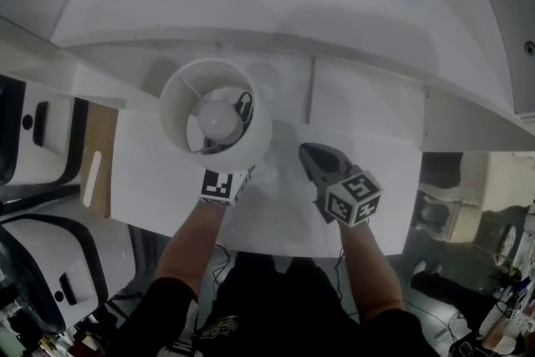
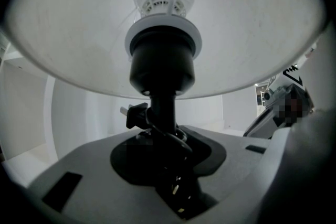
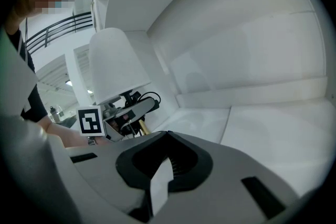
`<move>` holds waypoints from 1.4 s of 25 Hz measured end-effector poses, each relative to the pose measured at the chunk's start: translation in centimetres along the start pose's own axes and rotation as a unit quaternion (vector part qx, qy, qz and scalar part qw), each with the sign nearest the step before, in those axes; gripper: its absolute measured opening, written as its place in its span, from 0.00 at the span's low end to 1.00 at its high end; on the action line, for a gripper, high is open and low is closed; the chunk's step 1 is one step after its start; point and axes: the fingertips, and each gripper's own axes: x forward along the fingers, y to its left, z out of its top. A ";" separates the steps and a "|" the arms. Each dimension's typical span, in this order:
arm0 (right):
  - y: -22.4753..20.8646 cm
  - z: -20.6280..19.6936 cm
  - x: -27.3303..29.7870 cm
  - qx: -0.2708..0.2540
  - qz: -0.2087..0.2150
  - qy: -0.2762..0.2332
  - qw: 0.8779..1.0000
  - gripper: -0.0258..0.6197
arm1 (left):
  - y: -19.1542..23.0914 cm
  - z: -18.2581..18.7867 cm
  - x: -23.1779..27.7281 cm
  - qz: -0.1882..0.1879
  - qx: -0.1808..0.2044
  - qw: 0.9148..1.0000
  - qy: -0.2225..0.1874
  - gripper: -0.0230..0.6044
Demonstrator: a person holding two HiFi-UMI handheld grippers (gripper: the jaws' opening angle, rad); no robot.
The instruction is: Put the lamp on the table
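The left gripper (image 2: pixel 167 176) clamps the upright lamp (image 1: pixel 216 117) by its stem, near the table's (image 1: pixel 368 125) left edge, with the right gripper (image 1: pixel 322 161) closed and empty beside it.

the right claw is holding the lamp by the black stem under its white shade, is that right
No, it is the left claw that holds the lamp by the black stem under its white shade; the left gripper view shows the stem between its jaws. The right claw holds nothing.
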 end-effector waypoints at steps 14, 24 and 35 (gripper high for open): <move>0.4 -0.6 -0.8 0.000 0.002 0.002 1.000 0.08 | -0.3 -6.0 -3.0 0.027 -0.006 0.987 0.157 0.26; 1.0 -0.7 -2.4 -0.008 0.006 0.004 1.000 0.08 | 0.3 -1.8 -2.3 0.055 0.029 0.998 0.020 0.33; 2.1 -0.9 -4.6 -0.022 0.021 0.005 1.000 0.08 | -0.4 -4.9 -7.0 0.104 -0.001 0.993 0.064 0.36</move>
